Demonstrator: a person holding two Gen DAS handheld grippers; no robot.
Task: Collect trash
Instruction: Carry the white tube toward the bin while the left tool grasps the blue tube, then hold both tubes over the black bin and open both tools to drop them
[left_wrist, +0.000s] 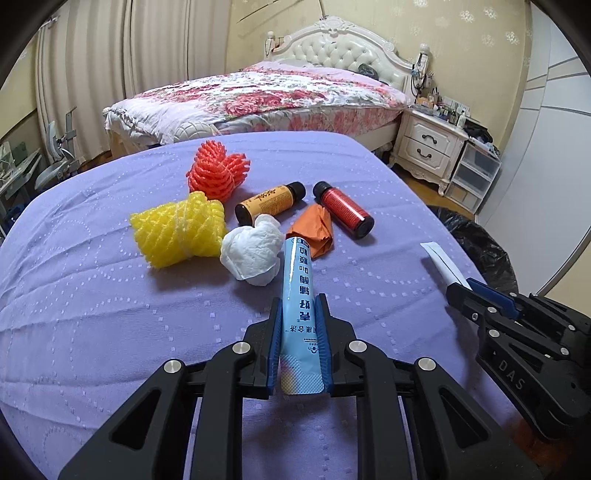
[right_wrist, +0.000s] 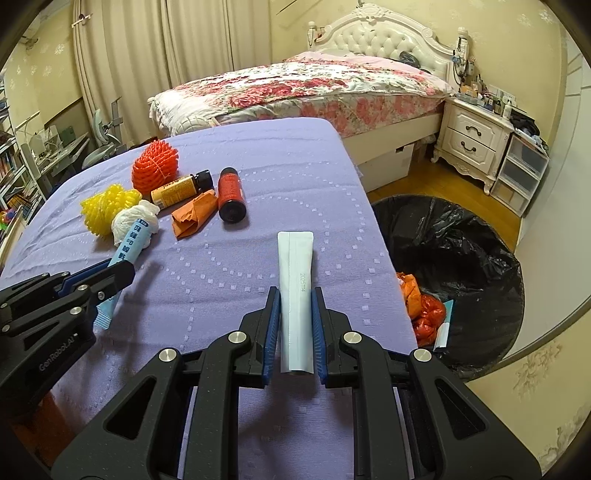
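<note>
My left gripper (left_wrist: 299, 343) is clamped on a flat, glossy light-blue sachet (left_wrist: 298, 306) printed with dark characters, its crimped end sitting between the ribbed blue pads. My right gripper (right_wrist: 295, 332) is closed on a second sachet (right_wrist: 295, 291), this one showing a matte white back with a centre seam and a printed date code; it stands straight out along the fingers.

Both packets are held above a table draped in a lilac quilted cloth (left_wrist: 110, 314) stitched with small raised squares in curving lines. The rest of the litter lies in a cluster farther back on the cloth: a yellow foam fruit net (left_wrist: 181, 230), an orange-red foam net (left_wrist: 214, 171) of the same knobbly mesh, a crumpled white tissue (left_wrist: 255, 254), a folded orange wrapper (left_wrist: 314, 230), an amber vial with a yellow label (left_wrist: 267, 203) and a red-labelled vial (left_wrist: 343, 212), both cylindrical, black-capped and lying on their sides.

Beside the table's right edge a round bin lined with a shiny, wrinkled black bag (right_wrist: 465, 251) stands on the wooden floor, with orange and red scraps (right_wrist: 424, 310) at its bottom.
</note>
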